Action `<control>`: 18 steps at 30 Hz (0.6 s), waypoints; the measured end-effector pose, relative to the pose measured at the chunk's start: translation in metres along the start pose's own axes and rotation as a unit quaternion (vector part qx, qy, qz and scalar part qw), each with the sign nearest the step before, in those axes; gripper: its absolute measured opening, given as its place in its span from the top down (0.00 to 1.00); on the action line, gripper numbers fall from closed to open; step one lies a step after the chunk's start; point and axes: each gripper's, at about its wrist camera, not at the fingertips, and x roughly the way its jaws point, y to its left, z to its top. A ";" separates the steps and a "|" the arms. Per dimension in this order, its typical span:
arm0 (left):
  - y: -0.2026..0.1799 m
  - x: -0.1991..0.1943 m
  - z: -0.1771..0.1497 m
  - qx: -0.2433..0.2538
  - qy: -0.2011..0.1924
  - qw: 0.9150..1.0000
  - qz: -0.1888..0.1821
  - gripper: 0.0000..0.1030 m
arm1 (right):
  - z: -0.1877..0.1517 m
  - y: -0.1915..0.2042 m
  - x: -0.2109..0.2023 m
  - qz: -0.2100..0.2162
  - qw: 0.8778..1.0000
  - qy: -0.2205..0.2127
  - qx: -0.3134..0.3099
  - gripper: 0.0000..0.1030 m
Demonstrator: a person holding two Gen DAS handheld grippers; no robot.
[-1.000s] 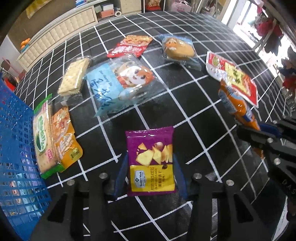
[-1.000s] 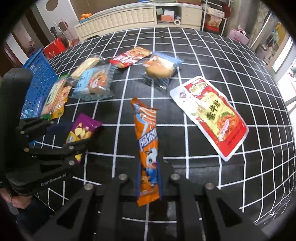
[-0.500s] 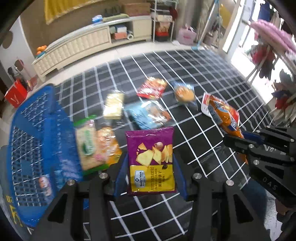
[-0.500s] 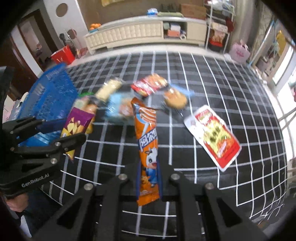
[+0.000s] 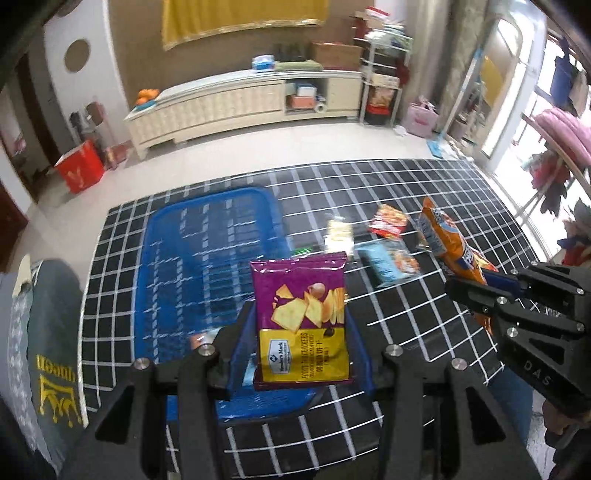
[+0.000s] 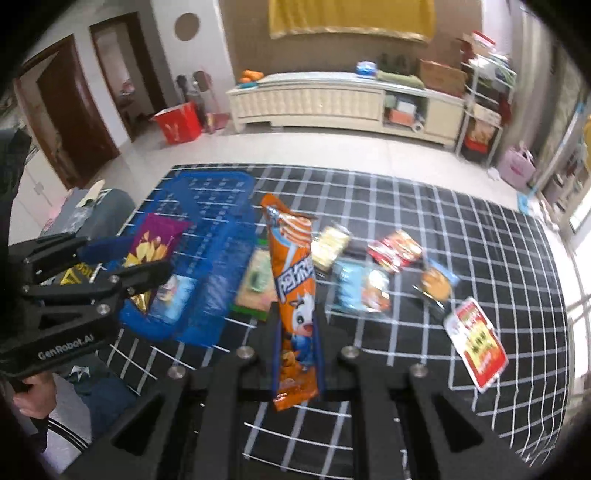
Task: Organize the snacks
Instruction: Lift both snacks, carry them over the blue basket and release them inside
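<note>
Blue basket (image 5: 207, 236) lies under your left load, at ten o'clock of your right
Left gripper (image 5: 300, 343) clamps the purple cracker bag (image 5: 301, 306); right gripper (image 6: 297, 332) pinches the orange stick pack (image 6: 293, 280), long axis toward twelve

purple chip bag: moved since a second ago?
Yes. The purple chip bag, clamped in the left hand-held gripper, left the checked tablecloth and now hangs over the blue basket.

Pale tiled floor (image 5: 280, 147), long cream sideboard (image 5: 240, 103) against a brown wall (image 5: 140, 44), yellow hanging (image 5: 240, 18) above
</note>
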 end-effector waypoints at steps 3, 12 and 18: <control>0.024 -0.001 -0.007 -0.018 0.005 1.000 0.011 0.57 | 0.009 0.023 0.008 0.013 1.000 0.001 -0.015 0.83; 0.084 0.019 -0.027 -0.060 0.029 0.997 0.028 0.57 | 0.024 0.078 0.050 0.038 0.997 0.030 -0.055 0.83; 0.102 0.038 -0.034 -0.072 0.052 0.996 0.029 0.57 | 0.029 0.101 0.077 0.033 0.995 0.052 -0.078 0.83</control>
